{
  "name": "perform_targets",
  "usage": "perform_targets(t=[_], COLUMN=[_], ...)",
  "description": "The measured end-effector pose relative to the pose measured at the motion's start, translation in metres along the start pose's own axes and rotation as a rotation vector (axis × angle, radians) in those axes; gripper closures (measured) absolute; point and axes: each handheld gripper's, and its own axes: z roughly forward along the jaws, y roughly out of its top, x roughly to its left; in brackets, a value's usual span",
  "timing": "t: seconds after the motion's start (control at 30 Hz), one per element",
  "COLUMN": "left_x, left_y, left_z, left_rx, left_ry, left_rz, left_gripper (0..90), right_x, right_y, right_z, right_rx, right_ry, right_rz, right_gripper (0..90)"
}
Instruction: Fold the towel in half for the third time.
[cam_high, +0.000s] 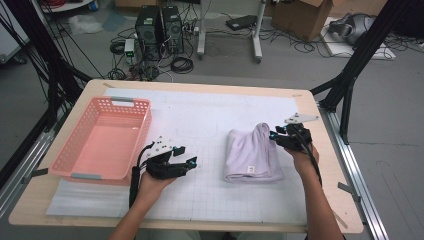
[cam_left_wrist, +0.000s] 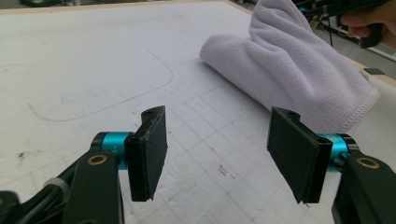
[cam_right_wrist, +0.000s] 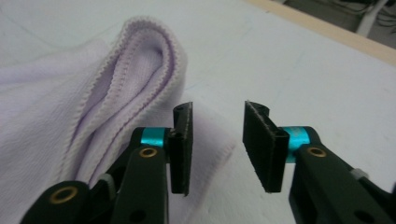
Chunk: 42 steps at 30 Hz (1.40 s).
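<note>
high view: a folded lilac towel (cam_high: 252, 155) lies on the white gridded mat of the surface (cam_high: 200, 125), right of centre, well apart from the pink basket (cam_high: 102, 140) at the left. the right tongs (cam_high: 276, 136) sit at the towel's far right corner, which stands raised. the left tongs (cam_high: 187, 156) hover over bare mat between basket and towel.

left gripper view: left tongs (cam_left_wrist: 217, 154) stand wide apart with nothing between them; the towel (cam_left_wrist: 299, 79) lies ahead, untouched.

right gripper view: right tongs (cam_right_wrist: 217, 144) are parted, the towel's bunched hem (cam_right_wrist: 140, 70) just beside one pad, not pinched.

judgement: a fold appears just finished, the corner let go. the next move likely calls for both tongs to take the towel's edges, either for another fold or for carrying it to the basket.
</note>
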Motion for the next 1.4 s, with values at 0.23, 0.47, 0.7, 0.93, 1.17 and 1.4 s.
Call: perform_targets(t=[0.23, 0.47, 0.7, 0.93, 1.17, 1.4], left_x=[0.003, 0.003, 0.004, 0.004, 0.004, 0.005], left_y=[-0.001, -0.001, -0.003, -0.004, -0.004, -0.004], left_z=[-0.005, -0.006, -0.007, -0.007, -0.008, -0.008], left_rx=[-0.009, -0.012, -0.010, -0.011, -0.014, -0.018], left_ry=[0.006, 0.002, 0.005, 0.006, 0.012, 0.011], left_rz=[0.021, 0.022, 0.017, 0.016, 0.009, 0.006], left_gripper=[37.8, 37.7, 37.7, 37.7, 37.7, 37.6], right_x=[0.015, 0.045, 0.059, 0.052, 0.044, 0.045], right_y=[-0.025, -0.051, -0.056, -0.055, -0.057, -0.011], right_z=[-0.035, -0.037, -0.025, -0.051, -0.062, -0.059], right_rx=[-0.034, -0.029, 0.039, 0.051, 0.127, -0.017], right_ry=[0.062, 0.179, 0.241, 0.064, -0.041, -0.029], right_rz=[0.148, 0.191, 0.164, 0.134, 0.185, 0.107], right_gripper=[44.1, 35.9, 78.8, 81.5, 59.6, 50.8])
